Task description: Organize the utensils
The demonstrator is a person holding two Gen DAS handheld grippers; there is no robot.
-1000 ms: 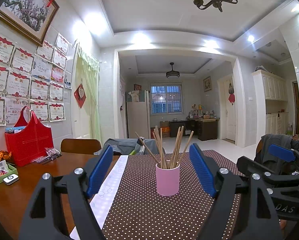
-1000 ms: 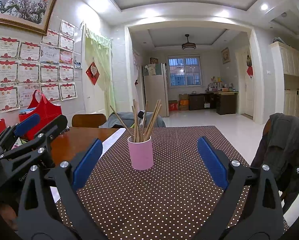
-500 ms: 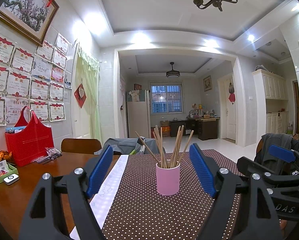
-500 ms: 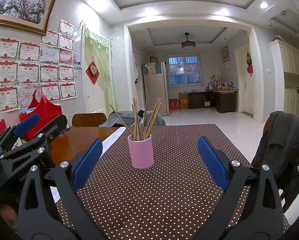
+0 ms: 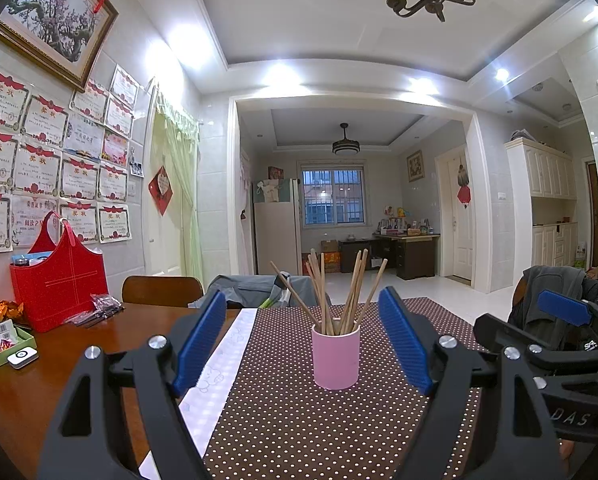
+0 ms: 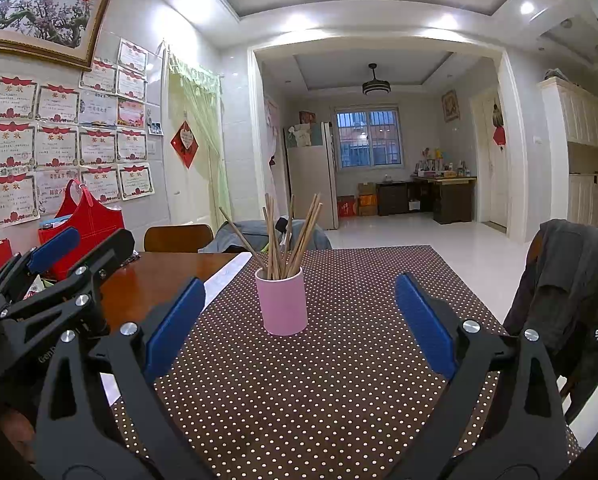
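Left gripper (image 5: 303, 336), at the table's nine o'clock side, stands spread and empty, squared toward the pink cup (image 5: 336, 357). Chopsticks (image 5: 331, 292) stand bundled inside it at twelve o'clock. Right gripper (image 6: 299, 312), three o'clock, likewise spread, holds nothing, apparently awaiting approach.

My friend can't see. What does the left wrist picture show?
A pink cup full of wooden chopsticks stands on a brown dotted tablecloth, framed by the open, empty left gripper. A red bag sits left.
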